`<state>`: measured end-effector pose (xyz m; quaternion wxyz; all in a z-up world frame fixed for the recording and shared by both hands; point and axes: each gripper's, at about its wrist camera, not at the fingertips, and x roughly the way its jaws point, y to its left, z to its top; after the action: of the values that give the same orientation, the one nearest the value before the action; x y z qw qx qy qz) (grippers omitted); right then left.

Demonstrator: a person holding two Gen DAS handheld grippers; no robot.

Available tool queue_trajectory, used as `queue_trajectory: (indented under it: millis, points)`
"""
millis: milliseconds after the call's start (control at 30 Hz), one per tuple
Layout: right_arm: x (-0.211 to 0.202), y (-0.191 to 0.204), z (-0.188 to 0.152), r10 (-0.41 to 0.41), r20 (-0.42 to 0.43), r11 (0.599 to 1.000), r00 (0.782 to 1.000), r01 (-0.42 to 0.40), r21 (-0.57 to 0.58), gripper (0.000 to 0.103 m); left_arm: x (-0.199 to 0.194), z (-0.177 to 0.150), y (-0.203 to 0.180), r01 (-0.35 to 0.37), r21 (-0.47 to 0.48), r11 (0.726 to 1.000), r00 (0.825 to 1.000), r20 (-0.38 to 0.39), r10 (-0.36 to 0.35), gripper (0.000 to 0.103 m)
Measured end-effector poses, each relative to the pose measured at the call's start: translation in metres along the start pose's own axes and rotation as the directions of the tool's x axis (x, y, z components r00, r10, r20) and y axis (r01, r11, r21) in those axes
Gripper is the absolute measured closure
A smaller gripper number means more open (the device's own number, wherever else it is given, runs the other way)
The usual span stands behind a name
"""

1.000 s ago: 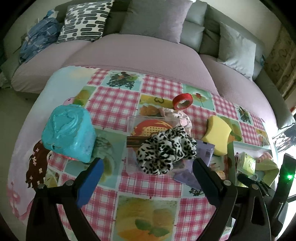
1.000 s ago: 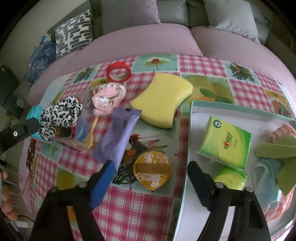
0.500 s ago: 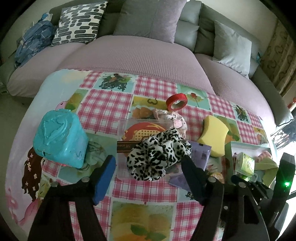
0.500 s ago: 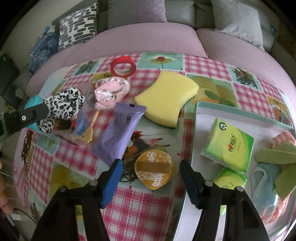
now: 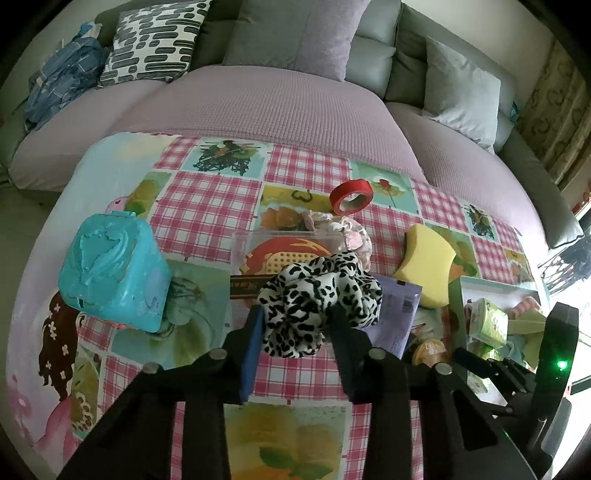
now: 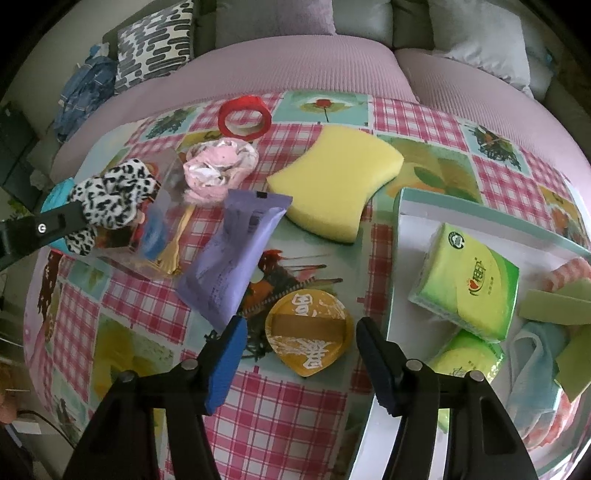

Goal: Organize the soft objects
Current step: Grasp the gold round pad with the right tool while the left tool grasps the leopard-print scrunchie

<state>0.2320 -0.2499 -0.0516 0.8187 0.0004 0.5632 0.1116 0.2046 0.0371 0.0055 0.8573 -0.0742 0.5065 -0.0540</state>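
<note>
A black-and-white leopard scrunchie (image 5: 317, 299) lies on a clear plastic box (image 5: 280, 251). My left gripper (image 5: 295, 325) has closed its fingers on the scrunchie's near side. The scrunchie also shows in the right wrist view (image 6: 110, 199) with a left finger against it. My right gripper (image 6: 299, 347) is open and empty, over a yellow sauce cup (image 6: 308, 332). A yellow sponge (image 6: 336, 184), a pink scrunchie (image 6: 219, 168) and a white tray (image 6: 413, 229) with tissue packs (image 6: 469, 284) and cloths lie around.
A turquoise box (image 5: 110, 273) stands at the left. A red tape roll (image 5: 351, 195), a purple packet (image 6: 232, 258) and a gold fork (image 6: 177, 243) lie on the checked tablecloth. A sofa with cushions (image 5: 295, 33) runs behind the table.
My left gripper moved forward and closed its fingers on the leopard scrunchie. My right gripper narrowed its opening a little and shifted toward the sauce cup.
</note>
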Motion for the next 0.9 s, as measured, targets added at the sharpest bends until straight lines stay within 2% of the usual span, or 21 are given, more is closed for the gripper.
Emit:
queue_trajectory:
  millis: [433, 633, 900]
  points:
    - [0.003, 0.007, -0.001, -0.042, -0.003, 0.998, 0.999, 0.042, -0.037, 0.049, 0.0, -0.001, -0.001, -0.008, 0.014, 1.0, 1.0, 0.002, 0.008, 0.072]
    - [-0.005, 0.009, -0.003, -0.028, 0.006, 0.998, 1.0, 0.029, -0.058, 0.05, 0.0, 0.0, -0.001, -0.014, 0.013, 1.0, 1.0, 0.001, 0.014, 0.072]
    - [0.004, 0.012, -0.004, -0.062, -0.015, 0.995, 0.998, 0.06, -0.084, 0.049, -0.001, 0.0, -0.001, -0.019, 0.02, 1.0, 1.0, 0.001, 0.019, 0.072]
